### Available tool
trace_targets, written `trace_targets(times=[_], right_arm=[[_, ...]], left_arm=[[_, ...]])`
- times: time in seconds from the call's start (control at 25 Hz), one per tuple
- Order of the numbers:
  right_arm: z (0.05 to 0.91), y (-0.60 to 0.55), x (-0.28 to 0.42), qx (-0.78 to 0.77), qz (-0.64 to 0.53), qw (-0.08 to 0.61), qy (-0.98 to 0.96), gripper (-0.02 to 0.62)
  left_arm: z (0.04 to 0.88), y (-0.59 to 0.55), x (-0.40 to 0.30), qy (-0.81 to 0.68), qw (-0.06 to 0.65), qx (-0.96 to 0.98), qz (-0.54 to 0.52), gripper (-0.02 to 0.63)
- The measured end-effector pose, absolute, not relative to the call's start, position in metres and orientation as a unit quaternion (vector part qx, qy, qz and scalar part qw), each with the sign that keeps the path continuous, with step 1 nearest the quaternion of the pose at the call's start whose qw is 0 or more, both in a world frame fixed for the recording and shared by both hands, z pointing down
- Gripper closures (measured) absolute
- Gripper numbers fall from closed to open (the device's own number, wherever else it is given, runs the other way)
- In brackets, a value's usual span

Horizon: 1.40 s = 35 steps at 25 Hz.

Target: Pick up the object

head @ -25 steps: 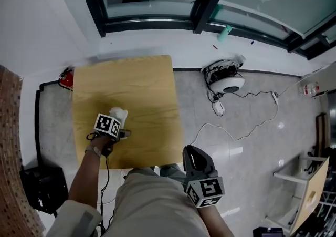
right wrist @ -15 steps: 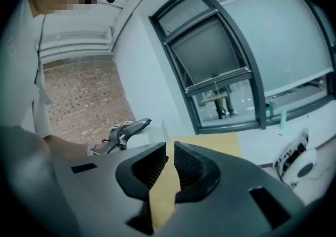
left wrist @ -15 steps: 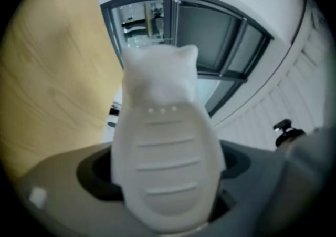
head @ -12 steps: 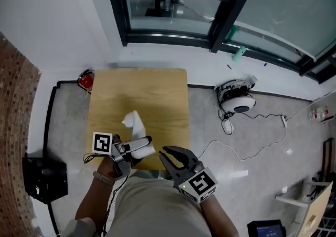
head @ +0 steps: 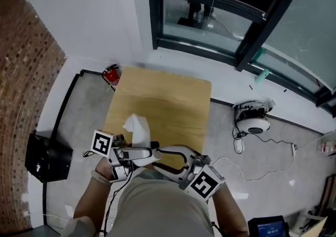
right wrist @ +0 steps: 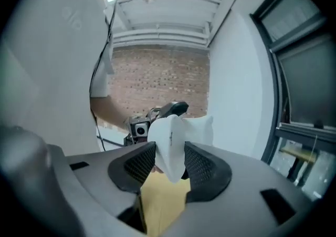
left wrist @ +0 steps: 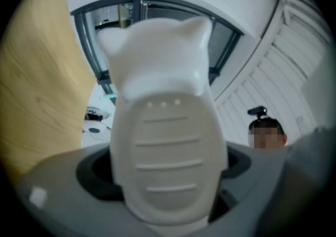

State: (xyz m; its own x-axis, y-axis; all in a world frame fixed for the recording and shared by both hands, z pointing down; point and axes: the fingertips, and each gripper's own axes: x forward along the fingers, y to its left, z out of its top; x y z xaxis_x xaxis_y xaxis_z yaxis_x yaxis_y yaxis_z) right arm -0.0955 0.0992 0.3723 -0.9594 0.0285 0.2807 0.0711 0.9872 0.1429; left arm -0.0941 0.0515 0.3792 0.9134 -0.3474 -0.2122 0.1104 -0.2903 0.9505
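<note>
- We see the white object [head: 137, 126] as a smooth, matt, moulded piece. In the left gripper view its broad side is an oval panel with shallow crosswise ridges and three small dots. Its top ends in two ear-like corners.
- Edge-on in the right gripper view, it narrows to a thin, rounded lower tip.
- In the head view it lies over the near edge of the table [head: 173, 99], a square top of pale wood with a soft grain. We cannot tell there whether it clears the wood.
- The left gripper [left wrist: 168, 178] has a smooth grey body. Its jaws stand fairly wide and clamp the object's broad base, with the dark pads [left wrist: 93, 174] tight against both sides.
- The right gripper [right wrist: 169, 163] has its jaws opening. Its dark pads, finely meshed in texture, flank the object's thin tip just beside it, and we do not see them pressing on it.
- In the head view the two grippers meet at the object, close in front of the person's body. Each carries a cube with black-and-white square markers; the left cube [head: 102, 143] sits beside the table's near edge.
- A rough red brick wall [head: 26, 73] rises to the left of the table.
</note>
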Motion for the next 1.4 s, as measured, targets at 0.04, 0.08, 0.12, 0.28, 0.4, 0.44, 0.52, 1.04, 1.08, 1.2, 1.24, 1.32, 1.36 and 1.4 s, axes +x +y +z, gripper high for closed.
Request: trace_targets(times=[0.04, 0.08, 0.12, 0.28, 0.4, 0.44, 0.52, 1.04, 1.08, 1.2, 1.24, 1.32, 1.36, 1.4], right_arm=[[0.375, 0.101, -0.097, -0.039, -0.095, 0.159, -0.982, 0.439], [0.378, 0.102, -0.098, -0.052, -0.112, 0.177, -0.976, 0.439], [0.38, 0.104, -0.098, -0.065, -0.125, 0.19, -0.972, 0.437], [0.368, 0.105, -0.098, -0.098, -0.146, 0.182, -0.967, 0.434], [0.363, 0.107, -0.098, -0.121, -0.167, 0.191, -0.96, 0.433], [0.364, 0.11, -0.098, -0.133, -0.173, 0.198, -0.956, 0.433], [0.367, 0.112, -0.1, -0.14, -0.178, 0.207, -0.952, 0.419], [0.373, 0.078, -0.087, -0.049, -0.103, 0.152, -0.982, 0.414], [0.377, 0.075, -0.086, -0.04, -0.099, 0.146, -0.983, 0.414], [0.385, 0.073, -0.086, -0.037, -0.094, 0.135, -0.986, 0.414], [0.384, 0.074, -0.084, -0.039, -0.091, 0.136, -0.986, 0.414], [0.381, 0.075, -0.08, -0.036, -0.088, 0.141, -0.985, 0.414], [0.379, 0.075, -0.079, -0.033, -0.089, 0.142, -0.985, 0.414], [0.378, 0.075, -0.078, -0.029, -0.09, 0.144, -0.985, 0.414]], left_arm=[[0.382, 0.054, -0.095, -0.087, 0.586, 0.786, -0.176, 0.095], [0.385, 0.057, -0.094, -0.098, 0.58, 0.794, -0.155, 0.095], [0.388, 0.06, -0.094, -0.105, 0.576, 0.799, -0.138, 0.095], [0.378, 0.064, -0.093, -0.081, 0.563, 0.811, -0.135, 0.097], [0.367, 0.062, -0.085, -0.076, 0.544, 0.828, -0.115, 0.097], [0.367, 0.063, -0.08, -0.076, 0.537, 0.835, -0.094, 0.097], [0.376, 0.062, -0.077, -0.082, 0.524, 0.846, -0.063, 0.095], [0.373, 0.017, -0.07, -0.102, 0.579, 0.787, -0.187, 0.094], [0.376, 0.014, -0.07, -0.102, 0.585, 0.781, -0.194, 0.094], [0.382, 0.011, -0.07, -0.111, 0.583, 0.782, -0.19, 0.095], [0.383, 0.012, -0.068, -0.111, 0.581, 0.784, -0.185, 0.095], [0.381, 0.012, -0.063, -0.105, 0.582, 0.786, -0.181, 0.095], [0.379, 0.012, -0.062, -0.101, 0.582, 0.787, -0.181, 0.095], [0.377, 0.012, -0.061, -0.098, 0.582, 0.787, -0.182, 0.095]])
